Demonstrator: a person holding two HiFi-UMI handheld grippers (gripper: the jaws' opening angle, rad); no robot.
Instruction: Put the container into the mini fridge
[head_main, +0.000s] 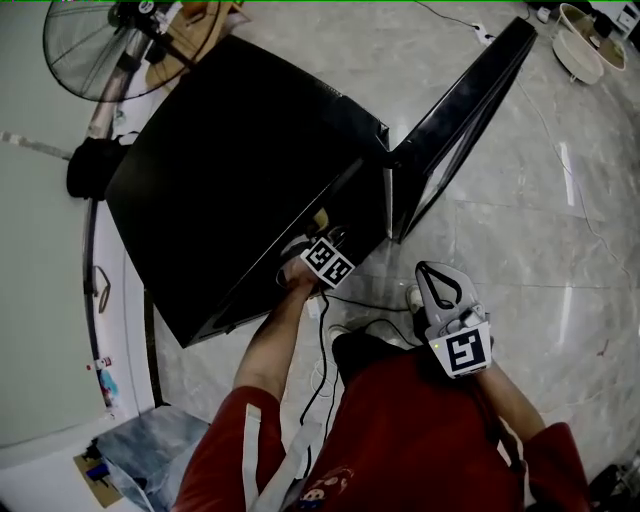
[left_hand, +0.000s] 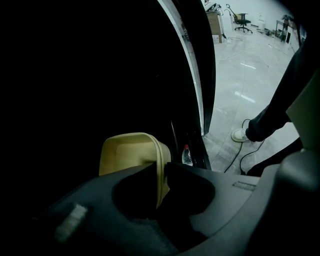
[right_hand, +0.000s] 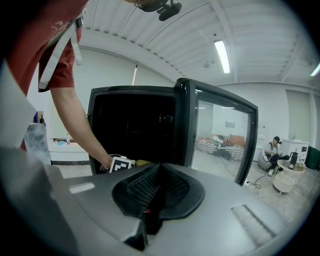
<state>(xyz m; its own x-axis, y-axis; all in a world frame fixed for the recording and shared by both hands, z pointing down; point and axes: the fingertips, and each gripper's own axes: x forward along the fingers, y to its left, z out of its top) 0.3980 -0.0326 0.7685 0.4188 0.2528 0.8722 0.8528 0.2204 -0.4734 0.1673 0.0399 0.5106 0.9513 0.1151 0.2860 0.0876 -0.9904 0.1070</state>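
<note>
Two grippers, one busy. The left gripper is reached into the mini fridge, and its fingertips sit on either side of the near right wall of the yellow container. They look clamped on that rim, though lightly, and the light is poor. The right gripper is clenched on nothing and hangs by the person's knee, well apart from the fridge.

Key relation: the container's body lies ahead and to the left of the left fingers, already inside the dark cavity. The pinched wall runs straight away from the fingers, along their reach. I can't tell the tub's long axis because too little of it is lit. The left hand is clearly the nearer one, and the right has no role yet.

My read is that placement is nearly done. What remains is to let go and back straight out along the wall line without dragging the rim.

View differences:
- The left gripper view shows the rim between the fingers and a small bottle just right of them in the door shelf.
- The head view shows only a yellow sliver past the marker cube, but confirms the door is swung wide to the right of the fingers.
- The right gripper view shows the left forearm entering the fridge front. The grip is not visible there.
</note>
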